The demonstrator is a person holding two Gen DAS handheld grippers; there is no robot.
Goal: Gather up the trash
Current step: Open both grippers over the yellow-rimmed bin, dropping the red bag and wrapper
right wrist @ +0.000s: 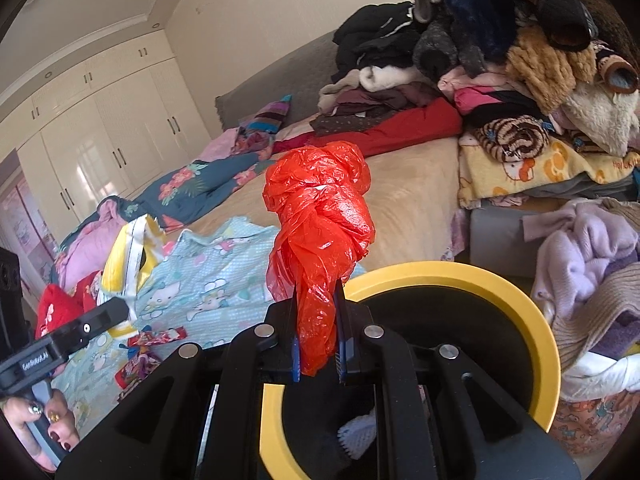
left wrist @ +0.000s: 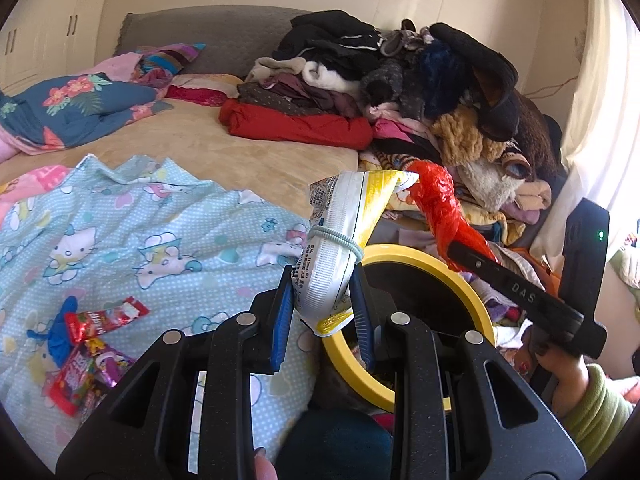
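Two trash items being held, one per gripper. Left gripper [left wrist: 322, 312] clenching yellow-white snack bag [left wrist: 340, 236], one hair tie wrapped round it, hanging over bin rim. Right gripper [right wrist: 318, 344] pinching crumpled red plastic bag [right wrist: 320, 216] above same one yellow-rimmed bin [right wrist: 512, 288]. Several candy wrappers [left wrist: 90, 344] lying loose on Hello Kitty sheet [left wrist: 160, 216], exact count unclear. One clothes pile [left wrist: 400, 80] sitting on bed beyond. Right view alone showing wardrobe doors [right wrist: 92, 160] and bin interior; left view alone showing hair tie.
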